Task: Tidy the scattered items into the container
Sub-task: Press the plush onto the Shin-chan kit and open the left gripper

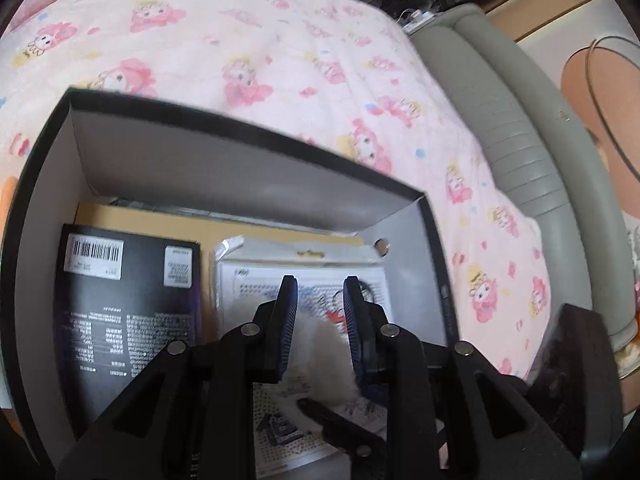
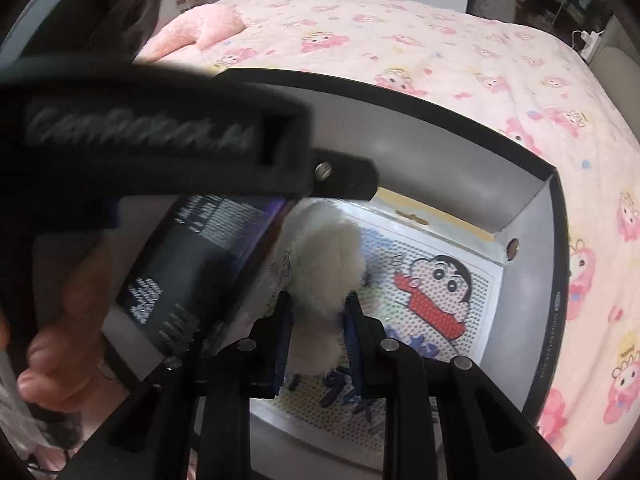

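Fluff, white and rounded, a pompom-like ball [image 2: 320,264], sits pinched between both grippers over the open black box [image 2: 556,264]. The right gripper [image 2: 316,308] has its jaws drawn narrow, the blue pads pressed against the lower sides of the ball. The left gripper [image 1: 320,294] is likewise nearly closed on the same fluffy ball [image 1: 320,344], which bulges between its fingers; in the right wrist view its dark finger reaches in from the upper left to the top of the ball. Beneath the ball, on the box's floor, lies a white pegboard bead picture of a cartoon boy in a red shirt [image 2: 436,300], packed in clear wrap. Beside it lies a black carton with a barcode label [image 1: 128,304]. The box rests on a bed covered by a pink cartoon-print quilt [image 1: 280,60], with a grey padded bed frame [image 1: 508,128] along the edge.
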Available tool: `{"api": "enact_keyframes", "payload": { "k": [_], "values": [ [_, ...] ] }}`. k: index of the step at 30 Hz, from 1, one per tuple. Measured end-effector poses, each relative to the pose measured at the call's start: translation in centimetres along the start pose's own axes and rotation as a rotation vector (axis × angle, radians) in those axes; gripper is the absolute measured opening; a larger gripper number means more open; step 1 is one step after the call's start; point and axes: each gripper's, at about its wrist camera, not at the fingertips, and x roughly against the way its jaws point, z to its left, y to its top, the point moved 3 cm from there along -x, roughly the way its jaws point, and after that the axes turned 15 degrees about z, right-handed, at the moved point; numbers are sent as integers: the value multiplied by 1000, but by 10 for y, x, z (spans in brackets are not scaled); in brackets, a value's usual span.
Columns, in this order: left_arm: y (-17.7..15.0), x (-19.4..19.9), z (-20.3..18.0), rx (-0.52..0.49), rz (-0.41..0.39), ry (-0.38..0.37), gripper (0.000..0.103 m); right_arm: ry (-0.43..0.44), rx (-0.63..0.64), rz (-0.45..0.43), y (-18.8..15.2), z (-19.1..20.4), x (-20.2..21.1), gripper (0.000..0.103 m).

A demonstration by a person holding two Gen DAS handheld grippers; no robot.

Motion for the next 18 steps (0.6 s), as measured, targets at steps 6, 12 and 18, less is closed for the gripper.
{"api": "enact_keyframes", "payload": {
  "k": [6,12,18],
  "values": [
    [-10,-9,0,-42,69,90,22,-34,22,13,-2,-2,-10,22],
    [-22,-5,7,-29,94,69,27,-77,38,16,-6,-11,-10,22],
    [-33,-9,11,-23,126,75,26,-44,9,45,-10,-31,-7,21]
  ]
}}
